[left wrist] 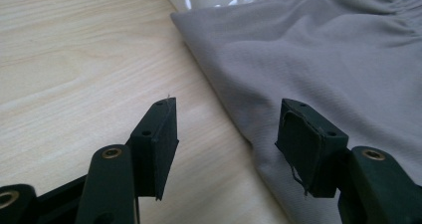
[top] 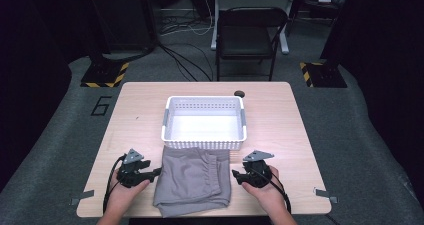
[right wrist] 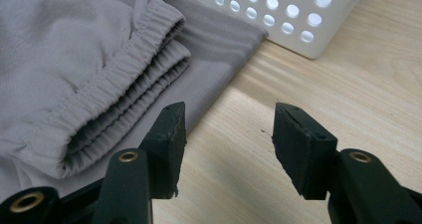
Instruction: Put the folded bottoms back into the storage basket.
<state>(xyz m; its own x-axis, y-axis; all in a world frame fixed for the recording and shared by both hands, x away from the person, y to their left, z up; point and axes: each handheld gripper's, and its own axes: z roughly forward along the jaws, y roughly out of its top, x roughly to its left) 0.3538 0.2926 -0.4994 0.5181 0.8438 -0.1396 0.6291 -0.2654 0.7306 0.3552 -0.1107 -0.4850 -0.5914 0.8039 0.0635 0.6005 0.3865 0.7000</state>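
Note:
A folded grey garment (top: 192, 180) with an elastic waistband lies on the wooden table (top: 280, 120), just in front of a white perforated basket (top: 204, 121). My left gripper (top: 156, 172) sits at the garment's left edge, open; its right jaw hovers over the grey cloth (left wrist: 318, 59) and its left jaw over bare wood. My right gripper (top: 234, 175) rests at the garment's right edge, open with nothing between its jaws, which stand over wood beside the gathered waistband (right wrist: 114, 84). The basket's wall (right wrist: 278, 15) lies just beyond.
The basket is empty. A small dark round object (top: 239, 93) lies on the table behind it. A black folding chair (top: 250, 32) stands past the table's far edge. Tape marks (top: 325, 194) sit near the front corners. Cables trail on the floor.

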